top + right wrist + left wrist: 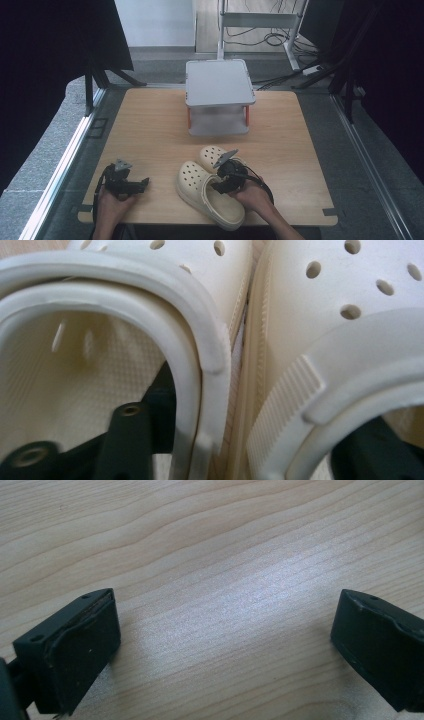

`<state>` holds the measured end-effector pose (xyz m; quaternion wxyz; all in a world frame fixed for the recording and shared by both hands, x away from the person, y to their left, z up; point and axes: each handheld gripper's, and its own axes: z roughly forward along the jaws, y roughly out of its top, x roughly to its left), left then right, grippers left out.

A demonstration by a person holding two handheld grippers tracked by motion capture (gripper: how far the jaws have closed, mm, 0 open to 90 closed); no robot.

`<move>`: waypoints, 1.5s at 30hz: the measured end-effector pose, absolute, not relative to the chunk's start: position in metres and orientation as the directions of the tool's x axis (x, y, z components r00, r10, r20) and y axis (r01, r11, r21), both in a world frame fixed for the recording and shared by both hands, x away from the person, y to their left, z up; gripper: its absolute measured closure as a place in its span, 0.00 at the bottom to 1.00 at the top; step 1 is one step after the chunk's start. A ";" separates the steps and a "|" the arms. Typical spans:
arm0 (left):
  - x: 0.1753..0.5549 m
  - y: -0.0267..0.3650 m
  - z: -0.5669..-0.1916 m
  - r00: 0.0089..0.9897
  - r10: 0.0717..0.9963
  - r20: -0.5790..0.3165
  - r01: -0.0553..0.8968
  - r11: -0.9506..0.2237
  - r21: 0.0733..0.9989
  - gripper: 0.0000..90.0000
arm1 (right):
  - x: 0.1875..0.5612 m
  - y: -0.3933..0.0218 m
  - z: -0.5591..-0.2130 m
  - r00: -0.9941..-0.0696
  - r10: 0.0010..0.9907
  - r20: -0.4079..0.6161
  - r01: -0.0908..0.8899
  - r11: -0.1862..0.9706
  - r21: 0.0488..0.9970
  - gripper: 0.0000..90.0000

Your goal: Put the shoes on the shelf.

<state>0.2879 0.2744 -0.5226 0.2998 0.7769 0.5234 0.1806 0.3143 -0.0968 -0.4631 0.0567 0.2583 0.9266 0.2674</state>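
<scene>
Where the high view hides them, right gripper (240, 450) fingers (125, 440) sit one inside each clog (115, 365).

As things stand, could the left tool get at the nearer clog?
Probably yes. The left tool rests open on the table, with bare wood between it and the nearer clog. The right tool already has one jaw inside each clog, so it crowds the inner side.

Two cream perforated clogs (207, 192) lie side by side, touching.

High view overlooks table (150, 130); gripper views close, facing downward.
</scene>
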 end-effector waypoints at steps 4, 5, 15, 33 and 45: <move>0.288 0.274 -0.523 0.387 0.922 -0.033 0.705 -0.272 0.655 0.00 | 0.315 -0.096 -0.463 -0.851 0.523 0.032 0.459 0.715 0.527 0.62; 0.288 0.274 -0.523 0.387 0.922 -0.033 0.705 -0.272 0.655 0.00 | 0.315 -0.096 -0.463 -0.850 0.526 0.033 0.462 0.712 0.529 0.65; 0.288 0.274 -0.523 0.386 0.922 -0.035 0.706 -0.271 0.655 0.00 | 0.314 -0.097 -0.458 -0.835 0.549 0.025 0.482 0.709 0.514 0.73; 0.288 0.275 -0.522 0.390 0.920 -0.034 0.707 -0.275 0.651 0.00 | 0.317 -0.111 -0.427 -0.824 0.562 0.076 0.511 0.679 0.527 0.73; 0.288 0.275 -0.523 0.389 0.921 -0.031 0.703 -0.275 0.655 0.00 | 0.327 -0.119 -0.398 -0.802 0.593 0.074 0.529 0.648 0.548 0.73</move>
